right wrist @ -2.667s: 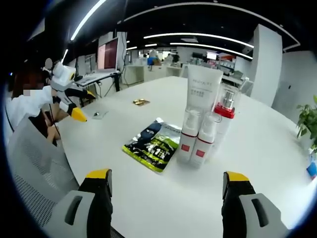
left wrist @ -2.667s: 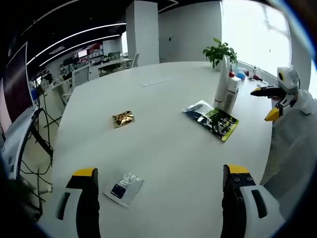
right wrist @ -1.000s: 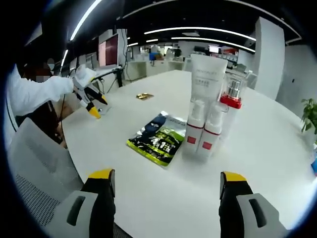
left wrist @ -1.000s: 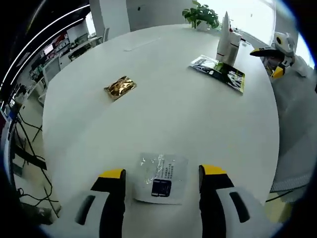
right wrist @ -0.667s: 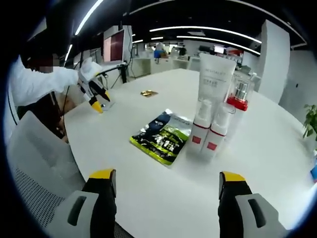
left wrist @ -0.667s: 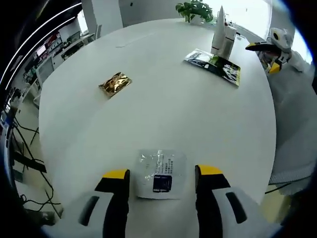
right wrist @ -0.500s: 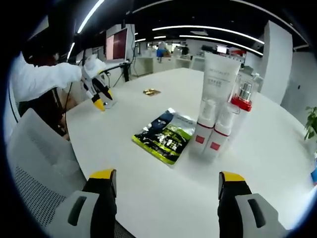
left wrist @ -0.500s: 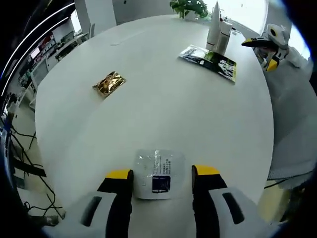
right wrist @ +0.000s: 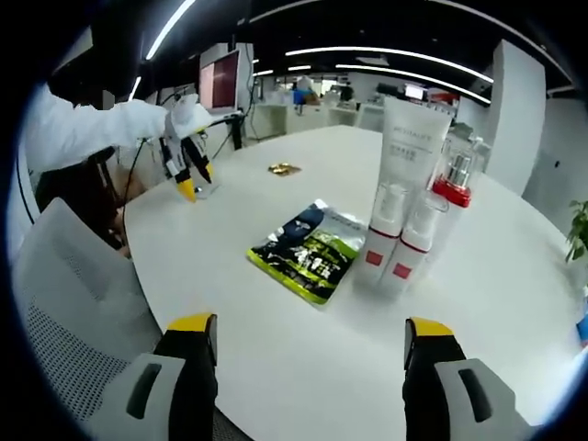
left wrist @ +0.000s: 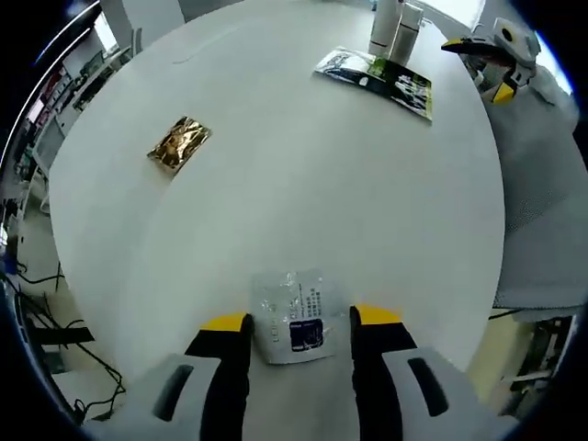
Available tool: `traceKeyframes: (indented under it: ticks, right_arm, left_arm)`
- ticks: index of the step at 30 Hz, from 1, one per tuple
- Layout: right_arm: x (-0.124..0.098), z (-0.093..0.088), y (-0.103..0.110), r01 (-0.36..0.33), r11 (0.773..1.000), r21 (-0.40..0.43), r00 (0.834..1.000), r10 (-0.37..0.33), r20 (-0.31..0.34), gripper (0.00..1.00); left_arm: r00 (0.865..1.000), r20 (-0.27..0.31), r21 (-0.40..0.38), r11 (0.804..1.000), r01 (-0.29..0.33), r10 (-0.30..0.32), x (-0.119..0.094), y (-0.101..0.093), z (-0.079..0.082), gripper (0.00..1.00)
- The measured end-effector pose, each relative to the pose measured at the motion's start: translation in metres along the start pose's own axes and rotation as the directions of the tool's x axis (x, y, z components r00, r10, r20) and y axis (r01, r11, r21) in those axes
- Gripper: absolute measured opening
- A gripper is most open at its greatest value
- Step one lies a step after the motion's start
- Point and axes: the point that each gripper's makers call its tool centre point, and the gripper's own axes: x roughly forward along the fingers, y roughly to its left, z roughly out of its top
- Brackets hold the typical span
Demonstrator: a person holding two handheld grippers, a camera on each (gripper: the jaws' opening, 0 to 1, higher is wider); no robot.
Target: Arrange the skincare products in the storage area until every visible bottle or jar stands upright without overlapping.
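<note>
Left claw, seen in the left gripper view, has its yellow-tipped jaws partly open on either side of a small clear sachet lying flat on the white round desk. The jaws sit just beside the sachet's edges; actual contact cannot be told. The sachet bears a dark blue label with print too small to read. Farther off lie a gold packet and a black-and-green pouch; beyond it stand white bottles.

Right claw, seen in the right gripper view, is wide open and holds nothing, above the desk's edge. Ahead lies the pouch, touching two small red-labelled bottles. Behind them stand a tall white tube with unreadable lettering and a red-collared pump bottle, all upright.
</note>
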Motion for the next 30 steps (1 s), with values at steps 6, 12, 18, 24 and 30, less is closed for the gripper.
traceKeyframes:
  ticks: [6, 12, 18, 24, 30]
  right_arm:
    - [-0.001, 0.002, 0.002, -0.006, 1.0, -0.007, 1.0, 0.006, 0.005, 0.86]
    - [0.002, 0.012, 0.019, -0.065, 0.997, -0.036, 0.997, 0.067, 0.034, 0.74]
    - [0.01, 0.021, 0.045, -0.156, 0.984, -0.087, 0.987, 0.159, 0.035, 0.71]
    - [0.017, 0.033, 0.065, -0.228, 0.966, -0.118, 0.971, 0.235, 0.048, 0.65]
    - [0.027, 0.05, 0.085, -0.29, 0.951, -0.103, 0.951, 0.299, 0.083, 0.52]
  left_arm:
    - [0.999, -0.046, 0.05, 0.999, 0.017, -0.014, 0.001, 0.002, -0.004, 0.35]
    - [0.999, -0.045, 0.046, 0.999, 0.015, -0.013, 0.002, 0.001, -0.005, 0.24]
    - [0.999, -0.034, 0.051, 0.999, -0.004, 0.006, 0.0, -0.004, -0.003, 0.19]
    - [1.0, 0.03, 0.063, 0.998, -0.002, 0.0, -0.001, -0.017, 0.017, 0.17]
    - [0.996, 0.089, 0.104, 0.995, 0.004, -0.014, -0.01, -0.044, 0.041, 0.13]
